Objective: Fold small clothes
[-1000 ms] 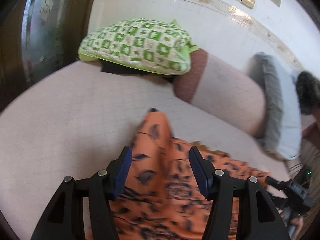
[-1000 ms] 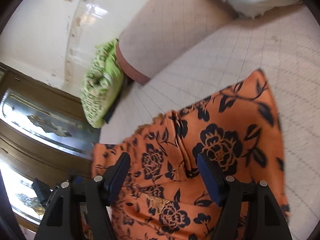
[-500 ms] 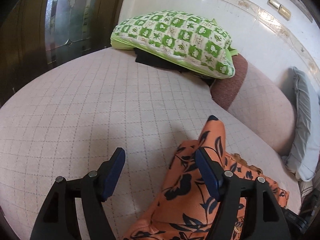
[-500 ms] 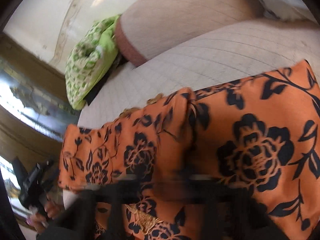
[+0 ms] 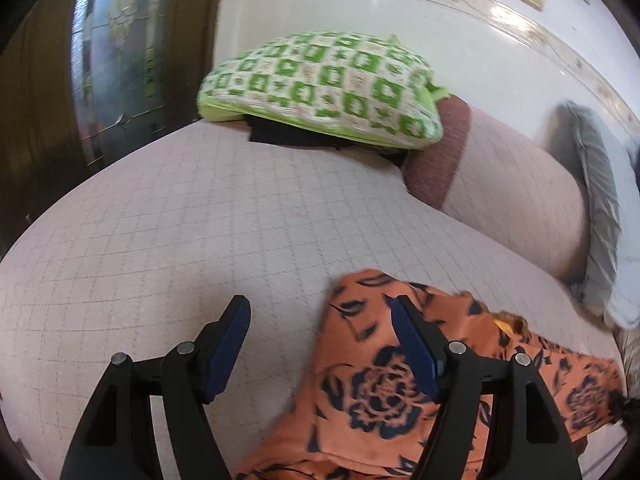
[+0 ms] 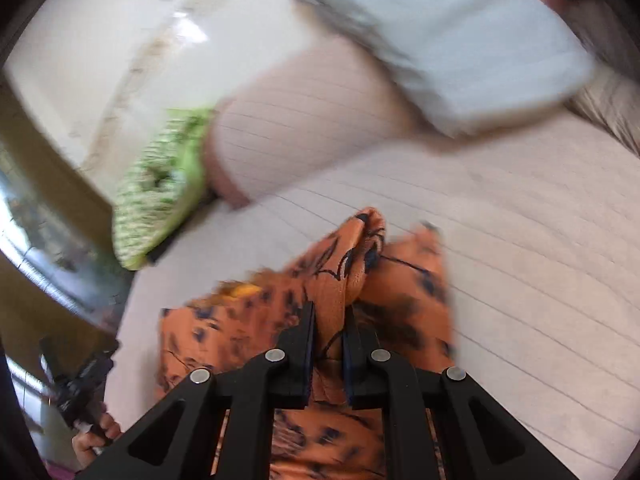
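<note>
An orange garment with a black flower print (image 5: 384,396) lies on the pale quilted bed (image 5: 160,248). My left gripper (image 5: 320,320) is open and empty, just above the bed, with its right finger over the garment's left edge. In the right wrist view, my right gripper (image 6: 329,320) is shut on a bunched fold of the orange garment (image 6: 332,292) and holds it up off the bed. That view is blurred by motion. The other gripper and a hand (image 6: 84,412) show at its lower left.
A green and white checked pillow (image 5: 324,84) lies at the head of the bed on something dark. A pink bolster (image 5: 516,196) and a grey-white pillow (image 5: 604,220) lie to the right. A dark wooden door with glass (image 5: 108,60) stands at the left.
My right gripper has dropped onto the garment, shut on a fold and lifted it. My left gripper has stayed open and shifted off the garment toward its left edge.
</note>
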The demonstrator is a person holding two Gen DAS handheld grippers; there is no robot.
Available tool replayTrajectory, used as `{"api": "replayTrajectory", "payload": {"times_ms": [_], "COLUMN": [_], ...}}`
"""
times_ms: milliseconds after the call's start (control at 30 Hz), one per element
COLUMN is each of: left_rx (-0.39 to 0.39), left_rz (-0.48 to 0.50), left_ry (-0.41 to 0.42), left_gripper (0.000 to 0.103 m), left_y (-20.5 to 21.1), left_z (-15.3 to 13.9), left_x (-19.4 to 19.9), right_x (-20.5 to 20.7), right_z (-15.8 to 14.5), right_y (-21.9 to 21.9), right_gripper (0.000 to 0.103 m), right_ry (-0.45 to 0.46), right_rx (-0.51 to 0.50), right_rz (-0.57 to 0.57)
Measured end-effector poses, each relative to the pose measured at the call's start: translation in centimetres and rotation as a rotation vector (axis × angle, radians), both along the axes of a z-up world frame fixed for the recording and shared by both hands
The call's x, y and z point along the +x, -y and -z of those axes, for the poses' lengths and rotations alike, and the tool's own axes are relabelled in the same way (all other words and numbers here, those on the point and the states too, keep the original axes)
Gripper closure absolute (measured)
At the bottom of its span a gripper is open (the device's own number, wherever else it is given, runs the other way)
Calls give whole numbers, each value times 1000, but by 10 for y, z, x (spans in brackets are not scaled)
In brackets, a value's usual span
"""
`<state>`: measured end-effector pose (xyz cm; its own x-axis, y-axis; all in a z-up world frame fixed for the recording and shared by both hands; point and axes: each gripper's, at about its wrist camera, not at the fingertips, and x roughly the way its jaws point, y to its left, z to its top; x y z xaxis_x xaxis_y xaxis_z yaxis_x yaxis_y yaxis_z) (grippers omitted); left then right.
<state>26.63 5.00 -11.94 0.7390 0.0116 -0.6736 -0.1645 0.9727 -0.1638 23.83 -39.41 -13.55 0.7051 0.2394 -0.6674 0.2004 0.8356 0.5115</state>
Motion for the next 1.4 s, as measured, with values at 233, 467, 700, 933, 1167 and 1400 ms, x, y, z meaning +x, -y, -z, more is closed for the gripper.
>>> {"api": "replayTrajectory", "payload": {"times_ms": [233, 467, 700, 933, 1167, 1400], "left_rx": [155, 187, 223, 178, 174, 189], "left_rz": [118, 171, 206, 191, 198, 285], "left_ry": [-18, -120, -240, -277, -148, -226], "left_gripper": [24, 24, 24, 13, 14, 9], "left_y": [51, 72, 83, 75, 83, 94], "left_z": [11, 36, 61, 72, 50, 81], "left_x": [3, 18, 27, 32, 6, -24], "right_x": [7, 1, 29, 39, 13, -3], "right_z": [56, 9, 29, 75, 50, 75], "right_y": [41, 48, -2, -10, -2, -18], "right_gripper": [87, 87, 87, 86, 86, 80], "right_ry": [-297, -115, -119, -287, -238, -227], "right_rx": [140, -30, -37, -35, 11, -2], "right_rz": [41, 140, -30, -51, -34, -44]}}
